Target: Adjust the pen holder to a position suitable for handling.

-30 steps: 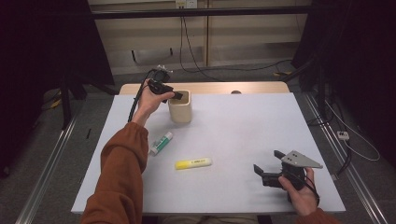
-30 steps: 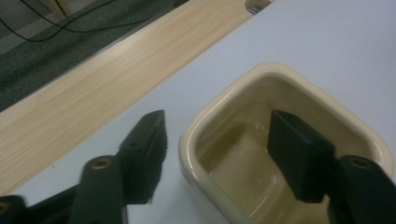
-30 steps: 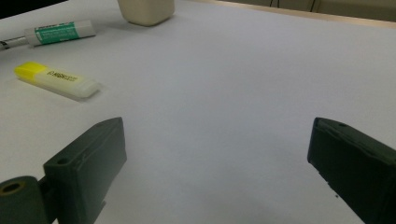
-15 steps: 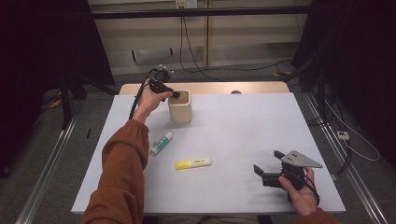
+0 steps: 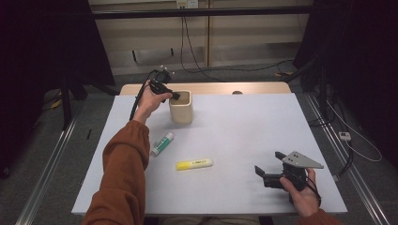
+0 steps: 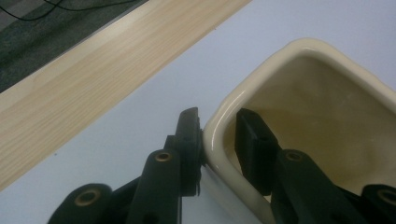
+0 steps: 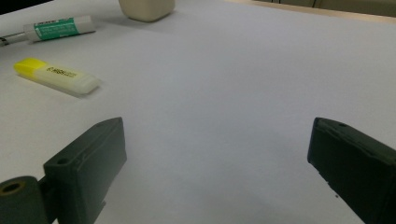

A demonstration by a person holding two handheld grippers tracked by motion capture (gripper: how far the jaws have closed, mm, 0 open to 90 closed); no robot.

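cream ceramic cup [image 5: 181, 108], square with rounded corners, standing upright at the far left of the white-covered bench [image 5: 244, 140], just in front of the bare wooden strip along the far edge. left gripper [image 5: 172, 95] reaching over its left rim from the far left, held by a hand [image 5: 149, 101] in a rust-orange sleeve. seen along the left gripper [image 6: 218, 135]: one black jaw outside the cup wall, the other inside, jaws just closed in around the rim [image 6: 219, 126]; outer jaw touching the glaze, a thin gap showing at the inner one, so wall straddled but not plainly pinched. inside of the cup pale and brownish, nothing visible in it.

nearer on the left, a green-and-white glue stick [image 5: 162, 143] lying tilted beside the sleeve, and a yellow highlighter [image 5: 194, 164] lying flat, a little to its right and nearer still, the two apart.

right gripper [image 5: 265, 176] low at the near right of the bench, well apart from the cup, held by the other hand [image 5: 300, 192], grey three-cornered plate on top. seen along the right gripper [image 7: 217, 172]: jaws spread wide with only bare white surface between them, highlighter [image 7: 57, 76], glue stick [image 7: 58, 27] and cup base [image 7: 147, 9] farther off to the left.
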